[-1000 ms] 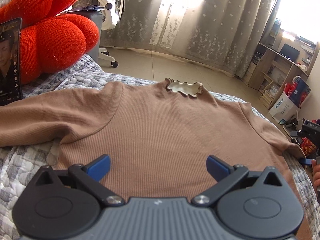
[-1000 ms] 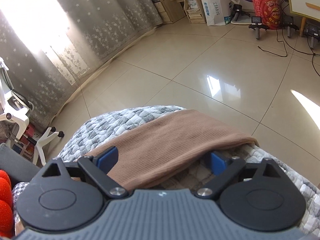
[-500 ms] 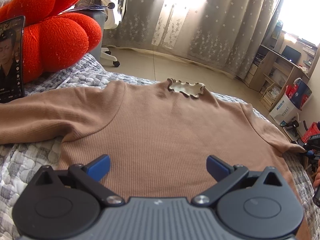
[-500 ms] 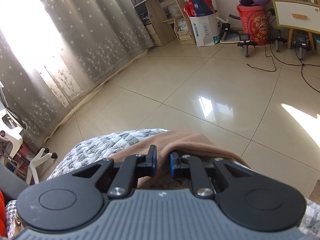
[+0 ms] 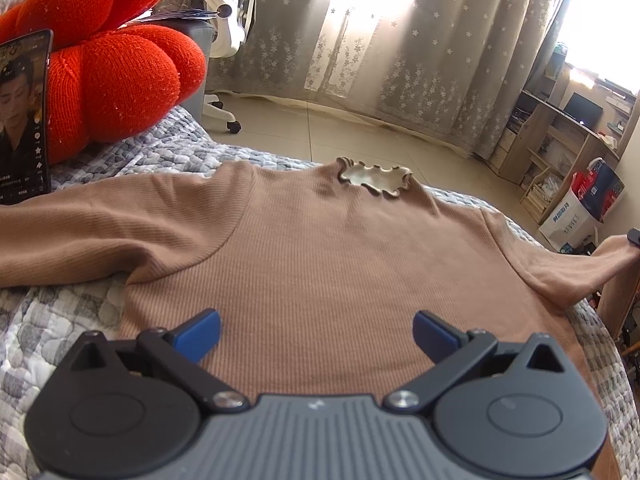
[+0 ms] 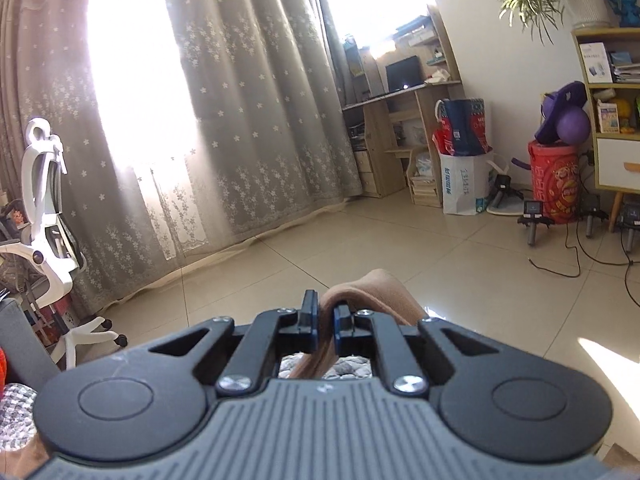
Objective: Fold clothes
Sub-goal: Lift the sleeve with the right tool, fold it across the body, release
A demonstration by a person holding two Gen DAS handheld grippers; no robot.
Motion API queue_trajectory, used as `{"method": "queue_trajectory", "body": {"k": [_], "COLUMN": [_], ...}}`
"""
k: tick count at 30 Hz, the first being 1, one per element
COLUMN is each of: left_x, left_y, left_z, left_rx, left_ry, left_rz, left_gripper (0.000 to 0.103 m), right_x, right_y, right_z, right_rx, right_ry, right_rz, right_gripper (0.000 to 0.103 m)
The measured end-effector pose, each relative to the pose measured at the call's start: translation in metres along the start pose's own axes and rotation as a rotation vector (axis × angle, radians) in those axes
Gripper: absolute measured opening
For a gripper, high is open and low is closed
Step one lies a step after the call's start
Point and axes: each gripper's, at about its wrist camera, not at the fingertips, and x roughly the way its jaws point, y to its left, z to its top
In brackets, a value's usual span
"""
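A tan ribbed sweater (image 5: 320,248) is lying on a grey-and-white pebble-patterned quilt (image 5: 52,320), with an orange-red knitted cushion (image 5: 116,76) sitting beyond the sweater's sleeve.

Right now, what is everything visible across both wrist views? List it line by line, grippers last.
Tan ribbed long-sleeve top: one, laid flat on the bed, its frilled collar farthest from the camera.
Grey-and-white quilted bedspread: one, under the top.
Red knitted cushion: one, far left on the bed.
Phone with lit screen: one, black, propped against the cushion.
White office chair: one, by the curtains.
Grey star-patterned curtains: along the window.
Wooden desk with shelves: one, in the corner.
Red drum: one, on the floor beside the shelf unit.
Left gripper: open, above the top's hem.
Right gripper: just closed on the top's sleeve.
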Motion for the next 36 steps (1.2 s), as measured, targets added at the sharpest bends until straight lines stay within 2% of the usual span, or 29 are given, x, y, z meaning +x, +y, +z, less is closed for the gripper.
{"method": "queue_trajectory", "body": {"k": [10, 21, 27, 36], "left_x": [-0.001, -0.004, -0.005, -0.005], "left_y": [0.000, 0.005, 0.009, 0.010], "left_z": [0.000, 0.001, 0.002, 0.003], "left_rx": [-0.008, -0.017, -0.025, -0.024], "left_ry": [0.000, -0.004, -0.007, -0.008], "left_rz": [-0.001, 0.004, 0.008, 0.014], "left_gripper": [0.103, 0.103, 0.103, 0.103], "right_x": [-0.022, -0.038, -0.037, -0.025], "right_y": [0.038, 0.093, 0.111, 0.121], "right_z": [0.001, -0.029, -0.052, -0.083], "right_rx": [-0.093, -0.261, -0.374, -0.464], "right_ry": [-0.022, 0.031, 0.102, 0.320], "right_rz": [0.177, 0.366, 0.443, 0.485], "right_gripper": [0.010, 0.010, 0.010, 0.010]}}
